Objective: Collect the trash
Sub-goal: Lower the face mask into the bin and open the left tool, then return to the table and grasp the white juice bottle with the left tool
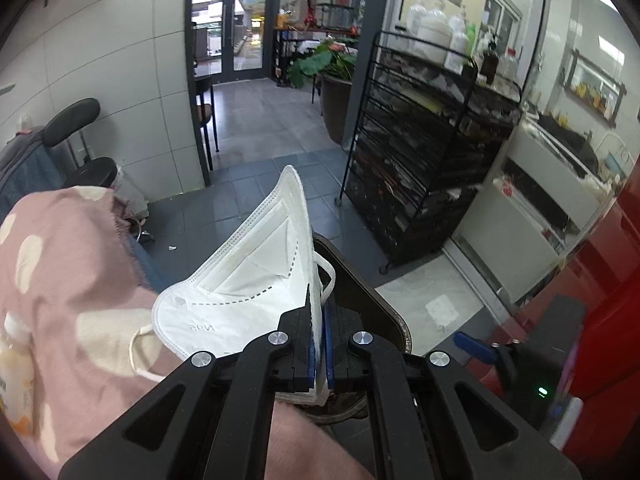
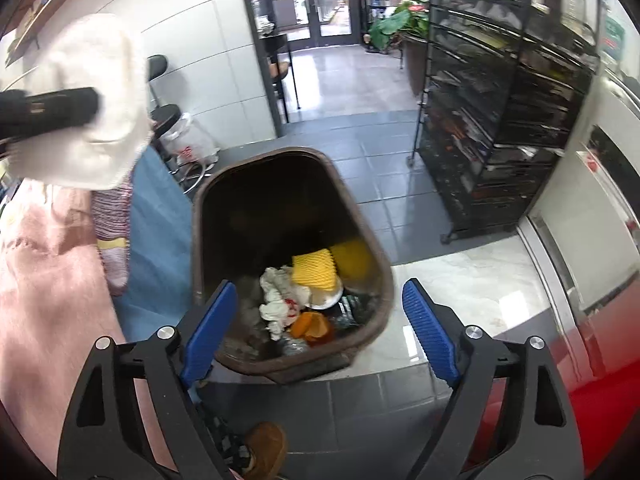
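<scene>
My left gripper is shut on a folded white N95 face mask and holds it up in the air. The same mask shows blurred at the upper left of the right wrist view, left of the bin. A brown plastic trash bin stands on the floor below; its rim shows behind the mask. It holds crumpled tissues, yellow foam netting and orange peel. My right gripper is open and empty, just above the bin's near rim.
A pink spotted cloth lies at the left, with blue cloth beside the bin. A black wire rack stands at the right. A black stool and a plastic bag stand by the wall. A red surface is at right.
</scene>
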The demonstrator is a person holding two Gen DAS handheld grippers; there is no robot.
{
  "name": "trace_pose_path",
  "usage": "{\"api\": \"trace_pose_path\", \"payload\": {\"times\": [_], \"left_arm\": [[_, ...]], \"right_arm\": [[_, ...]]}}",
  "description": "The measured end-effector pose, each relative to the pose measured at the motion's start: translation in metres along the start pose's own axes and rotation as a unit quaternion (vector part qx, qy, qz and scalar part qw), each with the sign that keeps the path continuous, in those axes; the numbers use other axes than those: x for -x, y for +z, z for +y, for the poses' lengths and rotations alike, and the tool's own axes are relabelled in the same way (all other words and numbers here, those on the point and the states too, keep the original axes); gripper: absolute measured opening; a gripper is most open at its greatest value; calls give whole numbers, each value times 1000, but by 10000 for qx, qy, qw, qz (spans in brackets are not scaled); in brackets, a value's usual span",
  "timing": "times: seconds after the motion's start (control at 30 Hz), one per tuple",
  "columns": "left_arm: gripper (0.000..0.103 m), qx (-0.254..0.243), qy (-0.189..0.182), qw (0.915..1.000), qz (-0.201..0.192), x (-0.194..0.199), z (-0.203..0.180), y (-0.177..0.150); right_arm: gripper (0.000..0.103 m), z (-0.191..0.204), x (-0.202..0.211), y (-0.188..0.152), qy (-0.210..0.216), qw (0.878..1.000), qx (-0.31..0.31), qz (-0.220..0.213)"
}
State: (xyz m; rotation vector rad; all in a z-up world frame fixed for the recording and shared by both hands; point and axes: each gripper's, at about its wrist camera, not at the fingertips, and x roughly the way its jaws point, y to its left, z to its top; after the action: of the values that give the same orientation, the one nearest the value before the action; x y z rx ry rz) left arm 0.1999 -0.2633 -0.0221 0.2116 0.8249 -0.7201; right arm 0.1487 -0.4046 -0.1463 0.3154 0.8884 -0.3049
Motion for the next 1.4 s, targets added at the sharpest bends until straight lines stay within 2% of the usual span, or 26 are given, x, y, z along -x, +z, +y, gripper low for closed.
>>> {"api": "trace_pose_path", "payload": {"times": [0.13,0.27,0.47,0.5,0.57,0.6,0.63,0.73,0.8,1.1,1.4], "left_arm": [[4,42,-212,9993,300,-25,-6,3],[4,-18,-229,9986,480,-45,-12,-1],[5,-56,-377,9980,507,-51,-12,-3],[8,-92,-420,9977,530,-51,-14,-4],[36,-172,-375,9978,511,-53,-17,-4],[68,-200,-266,9985,425,-51,-18,-5],[82,-201,-204,9991,306,-47,-18,-4],[83,-265,-317,9991,99,-36,-20,-2],[87,-246,-318,9992,18,-34,-19,-2],[94,-90,-237,9996,-123,-17,-8,-3],[97,44,-160,9993,-329,26,20,-20]], "right_arm": [[85,-15,4,-6,-157,9998,-133,8],[86,-26,5,-9,-215,9994,-287,33],[86,-36,2,-8,-262,9985,-474,47],[86,-36,2,-7,-267,9984,-486,47],[86,-35,4,-6,-283,9984,-483,28],[86,-34,4,-6,-280,9985,-476,26],[86,-33,5,-6,-273,9985,-470,25],[86,-31,7,-6,-285,9986,-450,15],[86,-30,9,-7,-288,9986,-446,16],[89,-26,26,-3,-174,9986,-480,-146],[90,-1,39,0,80,9995,-185,-250]]}}
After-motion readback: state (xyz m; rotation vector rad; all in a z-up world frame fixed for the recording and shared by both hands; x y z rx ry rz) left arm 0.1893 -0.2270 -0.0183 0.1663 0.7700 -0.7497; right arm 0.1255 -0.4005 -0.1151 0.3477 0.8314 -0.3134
